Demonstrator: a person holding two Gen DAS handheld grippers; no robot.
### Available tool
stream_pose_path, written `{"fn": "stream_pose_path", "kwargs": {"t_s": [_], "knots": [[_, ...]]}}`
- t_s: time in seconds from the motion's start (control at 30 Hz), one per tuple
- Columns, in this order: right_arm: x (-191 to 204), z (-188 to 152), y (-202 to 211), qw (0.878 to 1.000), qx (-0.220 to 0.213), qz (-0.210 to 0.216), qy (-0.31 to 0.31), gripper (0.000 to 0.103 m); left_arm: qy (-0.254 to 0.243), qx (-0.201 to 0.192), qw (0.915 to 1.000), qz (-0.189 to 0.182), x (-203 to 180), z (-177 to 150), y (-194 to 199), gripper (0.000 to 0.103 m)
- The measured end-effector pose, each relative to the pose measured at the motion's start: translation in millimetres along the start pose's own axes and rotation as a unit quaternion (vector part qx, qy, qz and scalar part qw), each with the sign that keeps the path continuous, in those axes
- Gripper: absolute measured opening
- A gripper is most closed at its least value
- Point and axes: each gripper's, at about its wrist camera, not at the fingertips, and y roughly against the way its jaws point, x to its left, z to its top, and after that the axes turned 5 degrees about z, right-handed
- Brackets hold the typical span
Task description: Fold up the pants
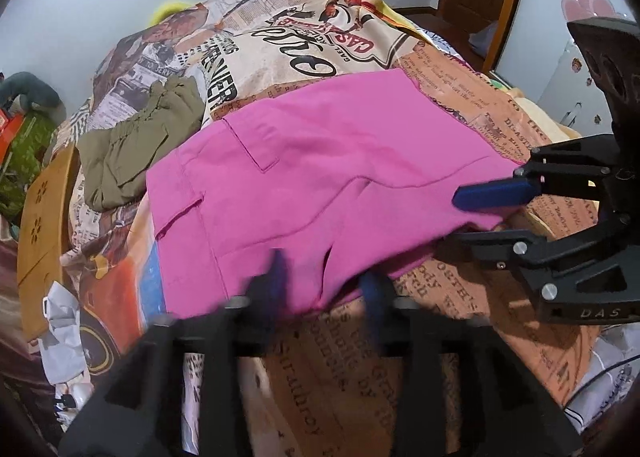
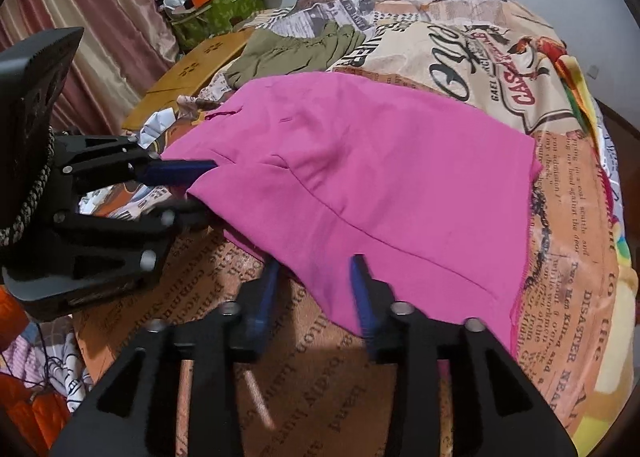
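Lying folded on the bed's printed blanket (image 1: 460,297), the pink pants (image 1: 304,177) spread ahead of both tools. The left hand-held gripper (image 1: 326,277) stands partly open, the pants' near edge between its blue fingers, nothing clamped. The right hand-held gripper (image 2: 316,277) is also parted, its fingers straddling the near hem without pinching. Beyond the pants sits a crumpled olive garment (image 1: 136,145). Bare blanket lies just beneath both grippers.
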Motion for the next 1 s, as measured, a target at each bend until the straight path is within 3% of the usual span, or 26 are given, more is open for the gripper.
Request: {"fn": "stream_pose_path", "kwargs": {"t_s": [0.03, 0.17, 0.33, 0.5, 0.63, 0.8, 1.0], "knots": [[0.7, -0.7, 2.5, 1.000, -0.004, -0.004, -0.001, 0.043, 0.004, -0.003, 1.0000, 0.000, 1.9, -1.3, 2.8, 0.065], [0.4, -0.7, 13.5, 1.000, -0.021, -0.016, -0.011, 0.048, 0.028, -0.007, 0.9992, 0.029, 14.4, -5.4, 12.0, 0.067], [0.9, -1.1, 30.2, 0.998, -0.045, -0.034, -0.010, 0.058, 0.073, -0.022, 0.9966, 0.029, 41.5, -7.8, 29.7, 0.076], [-7.7, -3.8, 49.4, 0.996, -0.071, -0.048, -0.027, 0.058, 0.120, -0.049, 0.9903, 0.051, 74.5, -9.1, 49.7, 0.080], [-18.7, -8.0, 60.6, 0.993, -0.086, -0.063, -0.048, 0.058, 0.149, -0.046, 0.9861, 0.057, 95.3, -10.5, 50.4, 0.080], [-39.4, -16.5, 67.9, 0.989, -0.093, -0.078, -0.085, 0.058, 0.184, -0.036, 0.9815, 0.037, 108.5, -16.9, 39.9, 0.080], [-65.3, -33.7, 65.7, 0.983, -0.086, -0.088, -0.136, 0.058, 0.192, 0.010, 0.9812, 0.008, 103.5, -20.4, 11.7, 0.065]]}}
